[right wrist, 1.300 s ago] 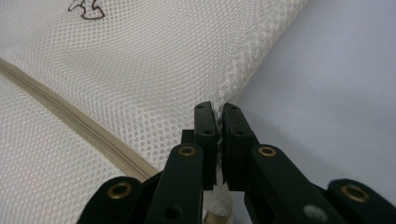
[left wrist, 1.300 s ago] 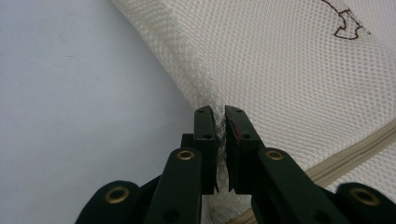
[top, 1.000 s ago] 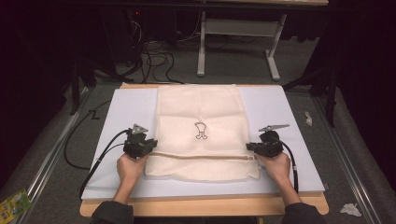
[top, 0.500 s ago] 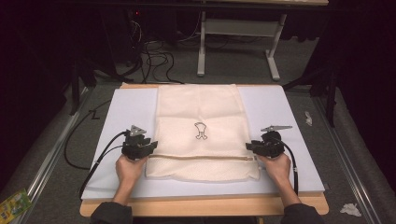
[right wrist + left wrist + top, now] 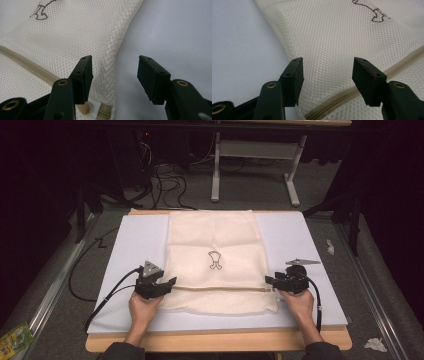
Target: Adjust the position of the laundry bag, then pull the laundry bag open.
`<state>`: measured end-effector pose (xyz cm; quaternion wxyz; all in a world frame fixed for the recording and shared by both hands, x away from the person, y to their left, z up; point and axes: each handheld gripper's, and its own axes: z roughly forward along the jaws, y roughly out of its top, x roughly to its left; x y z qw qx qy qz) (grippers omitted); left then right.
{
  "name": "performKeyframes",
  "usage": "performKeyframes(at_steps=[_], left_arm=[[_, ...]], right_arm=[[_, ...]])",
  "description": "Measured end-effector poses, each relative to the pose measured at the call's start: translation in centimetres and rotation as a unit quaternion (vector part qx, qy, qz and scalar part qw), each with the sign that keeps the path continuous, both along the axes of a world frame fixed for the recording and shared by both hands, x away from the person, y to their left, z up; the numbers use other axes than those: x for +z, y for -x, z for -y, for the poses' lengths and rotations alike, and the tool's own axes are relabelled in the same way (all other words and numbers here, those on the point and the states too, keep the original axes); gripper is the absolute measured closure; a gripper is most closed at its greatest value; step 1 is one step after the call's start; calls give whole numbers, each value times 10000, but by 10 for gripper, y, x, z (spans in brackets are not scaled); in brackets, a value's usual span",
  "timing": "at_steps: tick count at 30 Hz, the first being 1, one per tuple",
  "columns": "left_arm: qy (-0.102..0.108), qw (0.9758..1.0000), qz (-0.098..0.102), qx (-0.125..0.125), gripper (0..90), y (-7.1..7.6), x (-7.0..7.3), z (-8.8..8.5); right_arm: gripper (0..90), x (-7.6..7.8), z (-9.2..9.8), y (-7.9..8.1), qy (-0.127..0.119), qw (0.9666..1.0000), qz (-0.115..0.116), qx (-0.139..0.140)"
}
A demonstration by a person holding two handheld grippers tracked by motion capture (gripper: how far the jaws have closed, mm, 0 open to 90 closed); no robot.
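You see a cream mesh bag [image 5: 212, 237] with a fine honeycomb weave, a beige zipper [image 5: 220, 289] and a small dark brown outline emblem [image 5: 214, 260]. It lies on a pale blue-white mat [image 5: 135, 245] over the light wood desk [image 5: 215, 340]. Each tool is black: left tool [image 5: 170, 282], right tool [image 5: 270, 280].

Cream mesh laundry bag [image 5: 215, 250] of open-weave cloth, matt and finely pitted, with a smooth woven zip tape [image 5: 352, 91]. It lies on a smooth, matt pale-blue mat [image 5: 135, 240] over a wooden tabletop [image 5: 210, 340]. Each hand-held gripper has matt black plastic jaws with brass-coloured metal rivets.
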<state>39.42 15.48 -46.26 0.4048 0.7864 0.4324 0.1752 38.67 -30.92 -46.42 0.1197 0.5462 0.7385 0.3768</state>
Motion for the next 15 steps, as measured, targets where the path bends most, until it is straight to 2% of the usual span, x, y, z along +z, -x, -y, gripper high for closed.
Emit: performKeyframes(at_steps=[8, 15], left_arm=[[54, 9999, -38, -79, 416, 7, -6, 7], [48, 9999, -49, -138, 402, 12, -10, 12]], right_arm=[[474, -2, 0, 6, -37, 10000, 22, -33], [455, -3, -6, 8, -120, 9998, -148, 43]])
